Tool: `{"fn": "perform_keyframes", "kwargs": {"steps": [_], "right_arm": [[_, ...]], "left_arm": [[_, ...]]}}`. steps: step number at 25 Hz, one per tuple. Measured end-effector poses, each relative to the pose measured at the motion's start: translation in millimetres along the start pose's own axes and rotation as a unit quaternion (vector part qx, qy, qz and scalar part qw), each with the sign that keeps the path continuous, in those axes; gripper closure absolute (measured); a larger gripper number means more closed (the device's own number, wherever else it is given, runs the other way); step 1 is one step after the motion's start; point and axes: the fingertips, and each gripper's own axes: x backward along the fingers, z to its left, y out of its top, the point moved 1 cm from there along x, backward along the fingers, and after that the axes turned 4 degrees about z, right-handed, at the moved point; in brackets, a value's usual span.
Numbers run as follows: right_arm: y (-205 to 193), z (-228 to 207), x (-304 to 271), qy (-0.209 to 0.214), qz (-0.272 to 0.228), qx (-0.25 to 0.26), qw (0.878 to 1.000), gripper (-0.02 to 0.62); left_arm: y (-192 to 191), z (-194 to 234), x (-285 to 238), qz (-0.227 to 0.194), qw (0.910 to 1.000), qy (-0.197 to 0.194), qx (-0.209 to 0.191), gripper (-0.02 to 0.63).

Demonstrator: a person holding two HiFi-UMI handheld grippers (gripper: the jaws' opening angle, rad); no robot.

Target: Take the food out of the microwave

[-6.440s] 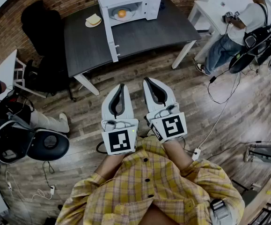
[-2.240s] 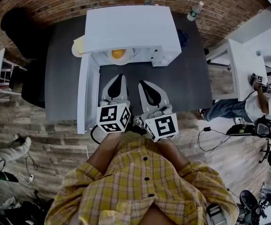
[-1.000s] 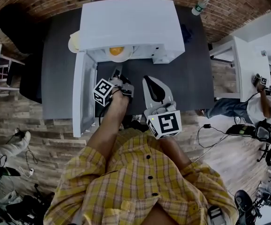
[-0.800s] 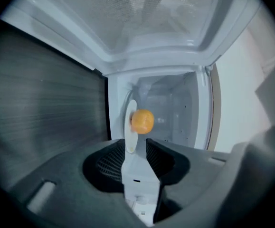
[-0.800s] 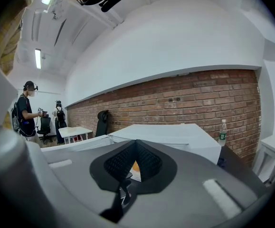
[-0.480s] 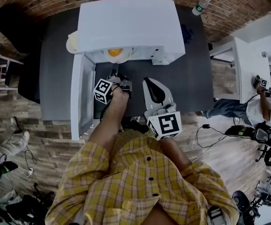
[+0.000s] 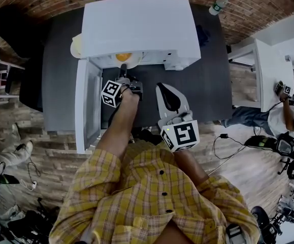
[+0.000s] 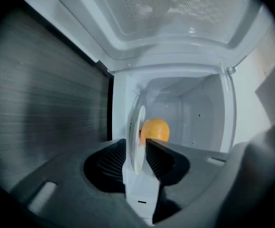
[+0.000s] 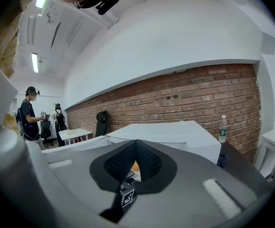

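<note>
Left gripper (image 7: 122, 70) brought closer into open microwave (image 7: 139, 27) than a second earlier; right gripper (image 7: 163, 87) left where it was. Left jaws closing, rim of white plate (image 8: 137, 127) set between them, pads just beside rim on both sides, no squeeze seen. Orange food (image 8: 155, 129) carried on plate, inside cavity near front opening. Right jaws pressed together, nothing held, gripper kept over dark table (image 7: 207, 85) before microwave. Door (image 7: 86, 105) swung out at left.
</note>
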Motion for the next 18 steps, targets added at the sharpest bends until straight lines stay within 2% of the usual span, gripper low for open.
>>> {"fn": "perform_keyframes", "kwargs": {"steps": [2, 8, 18], "right_arm": [[-1, -2, 0, -0.001, 0.001, -0.001, 1.000, 0.592], [-5, -6, 0, -0.001, 0.007, -0.010, 1.000, 0.592], [-3, -4, 3, 0.002, 0.001, -0.012, 1.000, 0.592]], "left_arm": [[1, 1, -3, 0.000, 1.0000, 0.005, -0.004, 0.485], [2, 1, -6, 0.009, 0.9997, 0.004, -0.022, 0.589], [1, -4, 4, 0.026, 0.9987, -0.005, -0.043, 0.592]]}}
